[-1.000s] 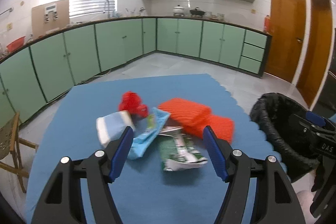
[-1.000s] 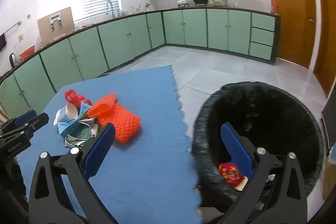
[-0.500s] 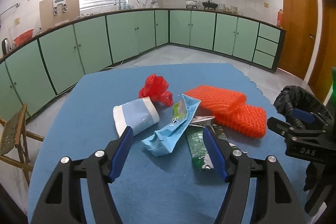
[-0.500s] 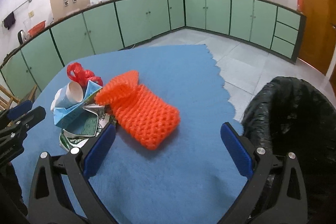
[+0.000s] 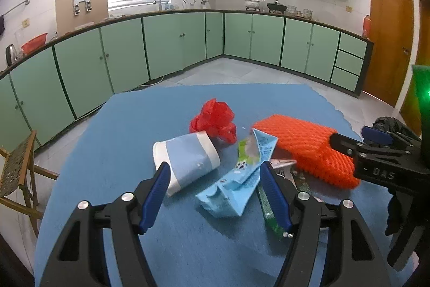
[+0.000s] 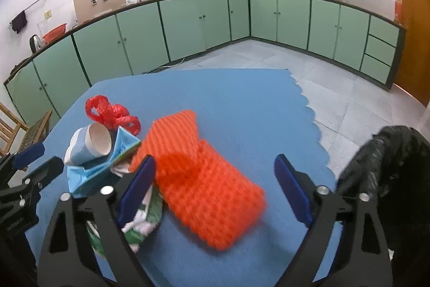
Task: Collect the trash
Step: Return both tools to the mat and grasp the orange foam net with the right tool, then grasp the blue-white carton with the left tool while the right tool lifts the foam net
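Observation:
Trash lies on the blue mat point(image 5: 129, 125): a paper cup point(image 5: 188, 156) on its side, a light blue wrapper point(image 5: 236, 184), a crumpled red bag point(image 5: 213, 119), an orange foam net point(image 5: 306, 149) and a green wrapper point(image 5: 268, 211). My left gripper point(image 5: 215, 195) is open, its fingers either side of the blue wrapper and just short of the cup. My right gripper point(image 6: 215, 190) is open over the orange foam net point(image 6: 204, 179). The cup point(image 6: 90, 145), red bag point(image 6: 113, 116), blue wrapper point(image 6: 94, 171) and green wrapper point(image 6: 142, 219) lie to its left.
A black-lined trash bin point(image 6: 387, 168) stands off the mat's right edge, also in the left wrist view point(image 5: 392, 125). A wooden chair point(image 5: 18, 174) stands left of the table. Green kitchen cabinets point(image 5: 172, 42) line the far walls.
Both grippers have moved left and closer to the trash pile. The right gripper has swung away from the bin and now hangs over the orange net. Both stay open.

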Demonstrator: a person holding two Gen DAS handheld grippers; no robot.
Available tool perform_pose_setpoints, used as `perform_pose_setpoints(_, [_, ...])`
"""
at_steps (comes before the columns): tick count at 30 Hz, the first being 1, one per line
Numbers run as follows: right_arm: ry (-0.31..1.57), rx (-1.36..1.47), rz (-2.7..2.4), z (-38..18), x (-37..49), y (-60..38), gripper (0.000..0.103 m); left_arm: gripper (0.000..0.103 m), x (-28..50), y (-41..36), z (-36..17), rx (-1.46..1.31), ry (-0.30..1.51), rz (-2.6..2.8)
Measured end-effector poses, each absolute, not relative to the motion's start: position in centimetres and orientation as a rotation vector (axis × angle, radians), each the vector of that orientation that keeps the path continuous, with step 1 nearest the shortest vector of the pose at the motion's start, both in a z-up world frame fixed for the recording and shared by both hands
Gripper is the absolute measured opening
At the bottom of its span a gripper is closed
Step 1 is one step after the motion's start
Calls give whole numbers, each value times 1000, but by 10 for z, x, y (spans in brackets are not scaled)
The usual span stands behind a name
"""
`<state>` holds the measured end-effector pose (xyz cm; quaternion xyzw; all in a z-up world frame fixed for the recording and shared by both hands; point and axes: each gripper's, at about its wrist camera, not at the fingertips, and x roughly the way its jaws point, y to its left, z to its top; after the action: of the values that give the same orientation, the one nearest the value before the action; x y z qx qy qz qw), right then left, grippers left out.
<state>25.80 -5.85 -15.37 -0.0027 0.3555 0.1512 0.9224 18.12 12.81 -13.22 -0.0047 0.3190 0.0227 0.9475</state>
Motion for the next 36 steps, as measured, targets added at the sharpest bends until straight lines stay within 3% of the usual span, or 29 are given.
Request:
perform_pose_setpoints(3, [742,2,328,-154,268,-49,82,68,185,132,-132,-17,649,52])
perform_pose_setpoints(8, [805,17,394,-164,278,-38,64,68,186,137,-131,-25,648,50])
perform_pose_setpoints(14, [822,29,467,-167,268,-34,33,68,187,135,-136,-33,663,28])
perform_pose_setpoints(16, [816,24,486,-166,262,-36,15,68,187,136,-138,-37,669,21])
perform_pose_setpoints(18, [814,13,492,-165,257,-41,10,68,186,133,-140,-35,676,4])
perform_pose_setpoints(20, [815,18,476,-164,251,-48,12,68,185,130,-143,-26,683,-11])
perform_pose_setpoints(25, [799,47,428,-161,241,-66,33,68,188,126,-152,-16,713,-26])
perform_pose_setpoints(30, [807,44,400,-165,235,-77,39,68,195,122,-165,8,750,-4])
perform_pose_setpoints(32, [811,47,399,-166,233,-79,45,68,199,122,-168,16,758,9])
perform_pose_setpoints(34, [814,42,398,-167,231,-80,62,68,205,123,-171,18,771,17])
perform_pose_setpoints(36, [813,28,391,-169,230,-80,63,68,208,124,-172,7,781,14])
